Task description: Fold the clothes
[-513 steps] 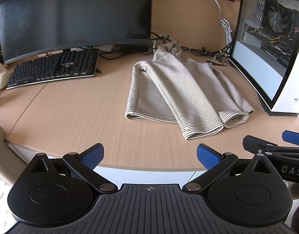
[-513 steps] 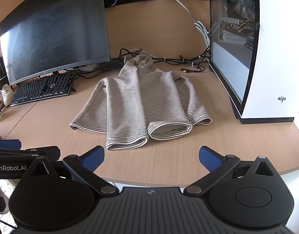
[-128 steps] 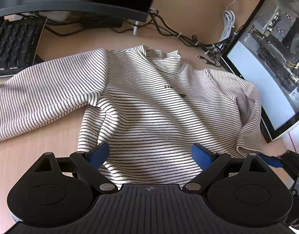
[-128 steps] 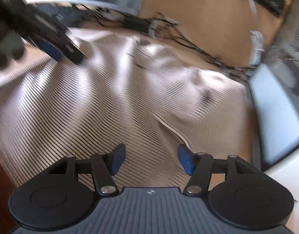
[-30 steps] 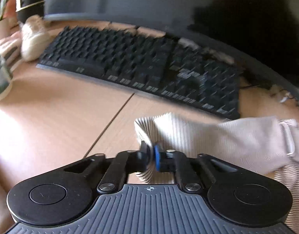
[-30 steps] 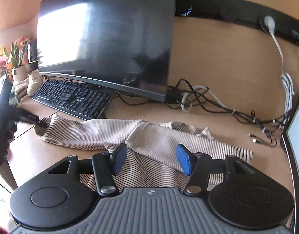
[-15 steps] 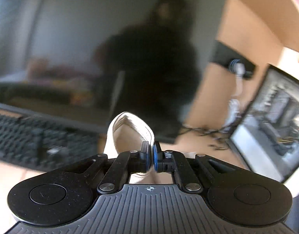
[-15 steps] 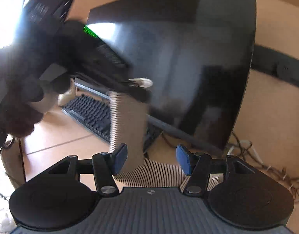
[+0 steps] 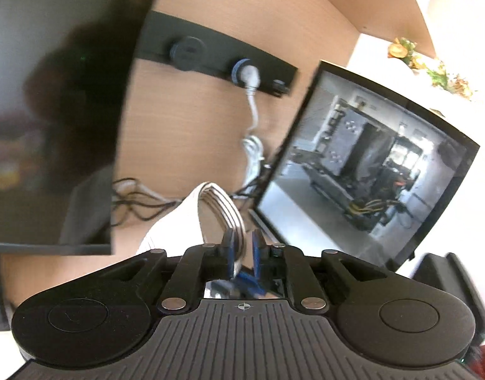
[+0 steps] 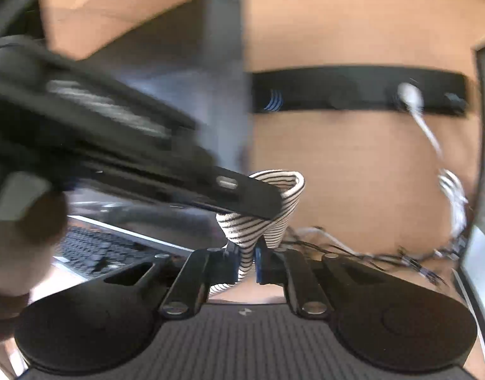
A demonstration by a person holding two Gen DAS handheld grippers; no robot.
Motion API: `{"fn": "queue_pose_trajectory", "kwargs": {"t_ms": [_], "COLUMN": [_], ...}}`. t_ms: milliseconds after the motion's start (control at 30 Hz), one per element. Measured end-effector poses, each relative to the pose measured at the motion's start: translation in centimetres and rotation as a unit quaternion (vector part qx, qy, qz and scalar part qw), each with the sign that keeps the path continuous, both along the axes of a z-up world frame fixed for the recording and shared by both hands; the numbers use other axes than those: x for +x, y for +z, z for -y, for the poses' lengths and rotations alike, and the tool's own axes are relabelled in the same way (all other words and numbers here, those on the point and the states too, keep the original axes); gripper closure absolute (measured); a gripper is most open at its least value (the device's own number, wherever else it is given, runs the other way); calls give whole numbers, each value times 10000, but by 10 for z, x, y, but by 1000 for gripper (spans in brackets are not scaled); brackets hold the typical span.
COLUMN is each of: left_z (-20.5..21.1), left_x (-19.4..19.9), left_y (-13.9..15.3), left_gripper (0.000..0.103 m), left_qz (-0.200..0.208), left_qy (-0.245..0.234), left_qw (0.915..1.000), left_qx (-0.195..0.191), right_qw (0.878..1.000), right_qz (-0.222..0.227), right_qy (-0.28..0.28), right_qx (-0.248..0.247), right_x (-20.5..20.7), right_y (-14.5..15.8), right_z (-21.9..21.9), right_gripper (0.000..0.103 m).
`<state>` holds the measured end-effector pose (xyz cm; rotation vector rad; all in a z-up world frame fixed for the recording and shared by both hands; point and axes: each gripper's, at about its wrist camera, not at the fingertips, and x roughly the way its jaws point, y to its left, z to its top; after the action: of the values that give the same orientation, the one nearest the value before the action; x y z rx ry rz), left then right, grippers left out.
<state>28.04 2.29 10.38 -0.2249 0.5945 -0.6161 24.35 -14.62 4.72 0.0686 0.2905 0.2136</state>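
The striped beige sweater's sleeve cuff (image 9: pixel 210 212) stands up between the fingers of my left gripper (image 9: pixel 242 247), which is shut on it and raised well above the desk. My right gripper (image 10: pixel 246 258) is shut on the same sleeve (image 10: pixel 258 221) just below the cuff. In the right wrist view the left gripper's black finger (image 10: pixel 236 190) crosses from the left and clamps the cuff's top. The rest of the sweater is hidden below both grippers.
A dark curved monitor (image 9: pixel 52 95) fills the left. A glass-sided PC case (image 9: pixel 362 164) stands at the right. A black socket strip (image 9: pixel 217 60) with a white cable (image 9: pixel 253 120) runs along the wooden back wall. A keyboard (image 10: pixel 100 250) lies low left.
My left gripper swung the sleeve cuff up and to the right, away from the keyboard. My right gripper closed on the sleeve just below the cuff.
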Motion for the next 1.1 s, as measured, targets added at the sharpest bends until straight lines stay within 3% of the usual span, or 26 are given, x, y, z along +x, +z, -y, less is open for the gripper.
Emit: {"fn": "queue_pose_trajectory", "kwargs": {"t_ms": [100, 367, 467, 533, 600, 667, 867, 933, 967, 1100], "left_z": [-13, -55, -79, -88, -92, -91, -71, -60, -54, -38], "left_x": [0, -2, -9, -13, -17, -18, -9, -5, -3, 7], "left_y": [-7, -29, -41, -51, -61, -75, -119, -132, -138, -160], "left_gripper": [49, 30, 25, 21, 17, 15, 12, 12, 12, 12], "left_qz": [-130, -515, -704, -772, -806, -885, -1188, -1206, -1204, -1116], "left_qy": [208, 867, 1200, 1384, 1480, 1489, 1233, 1092, 1012, 1079], "left_qw": [9997, 9949, 9903, 9871, 9840, 9803, 9737, 9722, 9714, 9592], "left_qx": [-12, -24, 16, 245, 586, 945, 1504, 1682, 1780, 2364], "right_qw": [9988, 9861, 9782, 9727, 9685, 9668, 9733, 9715, 9690, 9568], "right_qz": [-233, -1238, -1732, -2012, -2194, -2213, -1592, -1633, -1800, -2421], "right_qy": [-379, -985, -1071, -1112, -1127, -1174, -1406, -1467, -1454, -1355], "right_qx": [186, 510, 417, 316, 357, 498, 870, 889, 865, 866], "right_x": [10, 34, 40, 32, 28, 20, 14, 23, 31, 62], "right_y": [-6, -51, -69, -79, -84, -81, -58, -56, -61, -91], "right_z": [30, 98, 110, 112, 120, 127, 148, 152, 152, 150], "right_gripper": [95, 95, 90, 84, 70, 64, 59, 53, 48, 48]}}
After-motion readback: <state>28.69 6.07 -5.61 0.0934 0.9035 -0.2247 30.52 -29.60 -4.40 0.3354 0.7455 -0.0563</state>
